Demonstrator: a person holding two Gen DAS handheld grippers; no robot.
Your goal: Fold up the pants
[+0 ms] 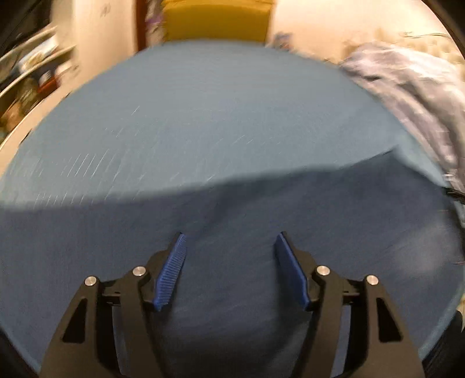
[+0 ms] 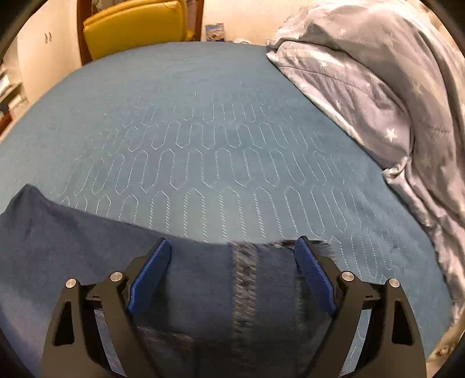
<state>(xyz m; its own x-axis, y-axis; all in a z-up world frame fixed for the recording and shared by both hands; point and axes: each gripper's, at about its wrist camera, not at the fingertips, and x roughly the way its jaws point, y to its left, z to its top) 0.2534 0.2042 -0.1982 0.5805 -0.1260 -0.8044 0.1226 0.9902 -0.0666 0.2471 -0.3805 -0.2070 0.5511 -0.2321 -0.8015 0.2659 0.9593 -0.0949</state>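
On blue bedspread point(image 2: 203, 130): pants point(image 2: 87, 247) flat, long axis left-right.

pants point(image 2: 87, 247) lie on the near bedspread point(image 2: 203, 130) — duvet point(image 2: 377, 87) heaped at right.

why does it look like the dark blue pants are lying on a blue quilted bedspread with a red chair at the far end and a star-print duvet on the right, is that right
Not quite: the chair at the far end is yellow, not red, as the right wrist view shows clearly. The rest holds: the dark blue pants lie on the blue quilted bedspread, with the star-print duvet on the right.
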